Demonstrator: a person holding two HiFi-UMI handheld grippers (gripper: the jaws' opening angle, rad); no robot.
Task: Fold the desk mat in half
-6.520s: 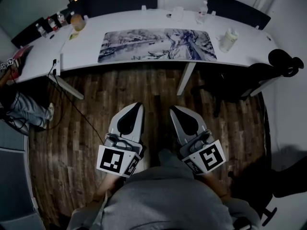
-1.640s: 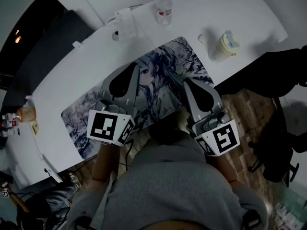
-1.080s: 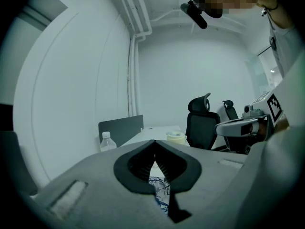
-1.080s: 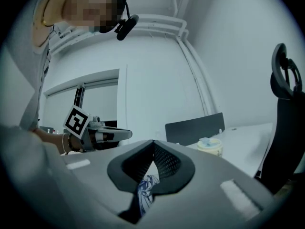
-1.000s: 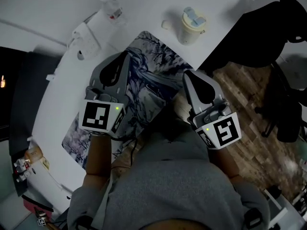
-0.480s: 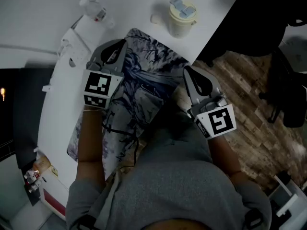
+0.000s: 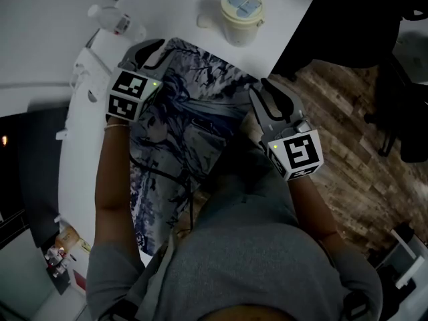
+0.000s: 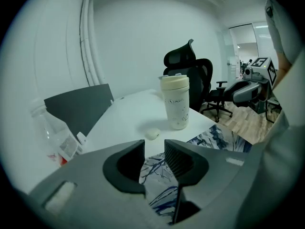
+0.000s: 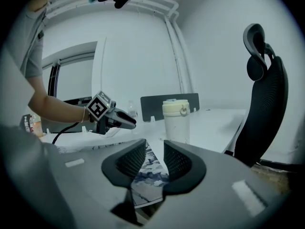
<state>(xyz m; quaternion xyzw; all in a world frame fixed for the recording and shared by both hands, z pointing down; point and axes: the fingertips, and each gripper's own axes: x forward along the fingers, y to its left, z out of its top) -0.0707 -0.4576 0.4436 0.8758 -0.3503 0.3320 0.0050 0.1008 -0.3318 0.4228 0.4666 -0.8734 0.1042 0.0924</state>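
Observation:
The desk mat [image 7: 180, 126], printed with blue-grey artwork, lies flat on the white desk [image 7: 287, 19]. My left gripper [image 7: 148, 47] hangs over the far corner of the mat's end. In the left gripper view, the left gripper [image 8: 154, 149] has just been opening. Its jaws stand apart, and the mat [image 8: 156, 173] shows through the gap, ungripped. My right gripper [image 7: 263, 89] sits at the near corner of the same end, by the desk edge. In the right gripper view, the right gripper [image 9: 154, 149] has also just been opening. Only the mat's edge [image 9: 148, 170] shows beyond its gap.
A cream lidded tumbler [image 7: 239, 15] stands just past the mat's end, with a small white object [image 8: 151, 134] beside it. A water bottle [image 7: 117, 22] lies at the far left. A black office chair [image 9: 262, 94] stands on the wood floor [image 7: 361, 126] to the right.
Both grippers have sunk toward the mat's end. The left one has slid out to the far corner, and the right one sits closer to the near corner. The head view has swung.

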